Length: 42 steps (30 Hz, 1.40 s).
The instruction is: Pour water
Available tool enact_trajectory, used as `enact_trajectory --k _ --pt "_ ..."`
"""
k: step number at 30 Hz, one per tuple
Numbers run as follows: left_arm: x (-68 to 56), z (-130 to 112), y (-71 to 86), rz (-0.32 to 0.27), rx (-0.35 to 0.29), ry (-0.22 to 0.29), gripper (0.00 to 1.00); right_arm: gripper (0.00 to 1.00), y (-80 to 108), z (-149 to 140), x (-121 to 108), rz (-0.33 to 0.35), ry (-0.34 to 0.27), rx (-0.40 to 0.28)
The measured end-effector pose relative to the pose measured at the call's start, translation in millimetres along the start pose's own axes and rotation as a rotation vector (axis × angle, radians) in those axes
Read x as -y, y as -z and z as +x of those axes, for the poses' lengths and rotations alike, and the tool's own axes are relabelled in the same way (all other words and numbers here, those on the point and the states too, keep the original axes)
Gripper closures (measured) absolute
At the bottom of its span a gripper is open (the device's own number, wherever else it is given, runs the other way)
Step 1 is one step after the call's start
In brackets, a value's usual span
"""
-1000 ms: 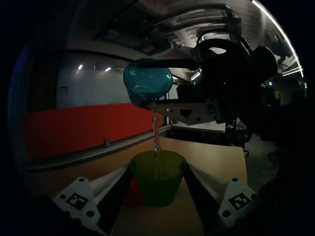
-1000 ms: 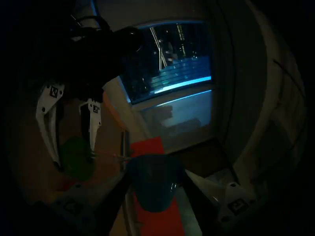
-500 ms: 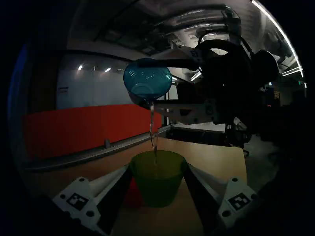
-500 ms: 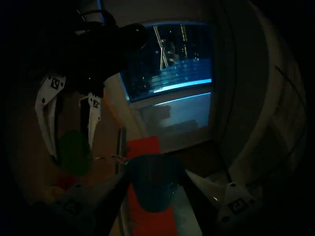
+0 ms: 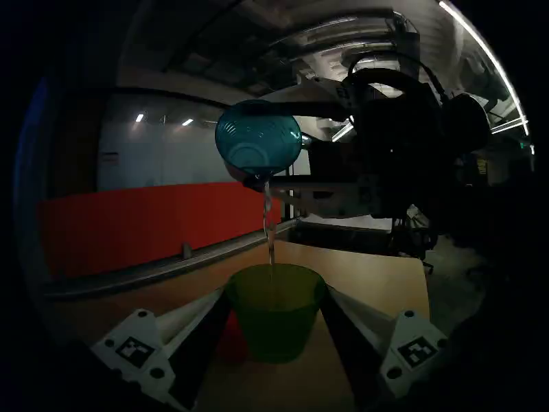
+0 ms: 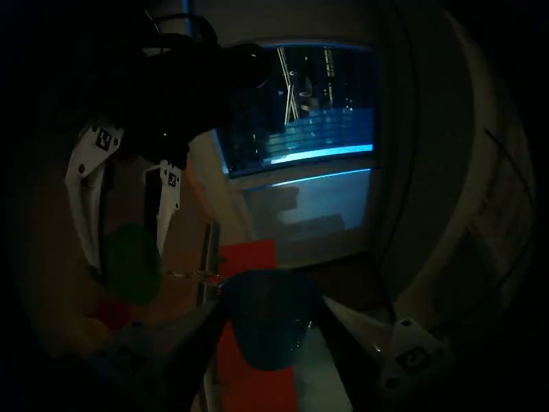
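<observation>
Blue cup (image 5: 258, 137) steeper than before (thin water stream (image 5: 267, 220)) above green cup (image 5: 276, 312).

**A:** Your left gripper (image 5: 274, 296) reads white, and its fingers (image 5: 182, 321) carry black-and-white square-patterned tags (image 5: 134, 350).

**B:** Your green cup (image 5: 276, 323) is translucent, with a small red thing (image 5: 233, 338) beside it.

**A:** Your teal cup (image 5: 258, 141) shows ringed ridges. The water (image 5: 267, 218) runs clear and glinting.

**B:** You've a red band (image 5: 151, 223) under a pale grey wall (image 5: 158, 154), and the table (image 5: 374, 278) is light tan.

**A:** In your right gripper view the teal cup goes dark blue against a cyan-striped window (image 6: 309, 147).
</observation>
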State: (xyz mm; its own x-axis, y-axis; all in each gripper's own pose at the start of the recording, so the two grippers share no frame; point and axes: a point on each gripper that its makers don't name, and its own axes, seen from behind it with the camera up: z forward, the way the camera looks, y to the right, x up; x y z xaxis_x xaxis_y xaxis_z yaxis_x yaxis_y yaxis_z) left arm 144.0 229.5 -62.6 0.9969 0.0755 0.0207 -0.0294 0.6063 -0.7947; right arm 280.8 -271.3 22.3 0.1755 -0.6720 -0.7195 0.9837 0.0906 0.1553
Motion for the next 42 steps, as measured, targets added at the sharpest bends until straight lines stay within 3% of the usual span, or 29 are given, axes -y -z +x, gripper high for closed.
enact_trajectory --k 42 --pt "-1.8 3.1 -1.9 -0.002 -0.002 -0.007 0.13 0.11 -1.9 33.5 5.9 -0.015 0.251 0.003"
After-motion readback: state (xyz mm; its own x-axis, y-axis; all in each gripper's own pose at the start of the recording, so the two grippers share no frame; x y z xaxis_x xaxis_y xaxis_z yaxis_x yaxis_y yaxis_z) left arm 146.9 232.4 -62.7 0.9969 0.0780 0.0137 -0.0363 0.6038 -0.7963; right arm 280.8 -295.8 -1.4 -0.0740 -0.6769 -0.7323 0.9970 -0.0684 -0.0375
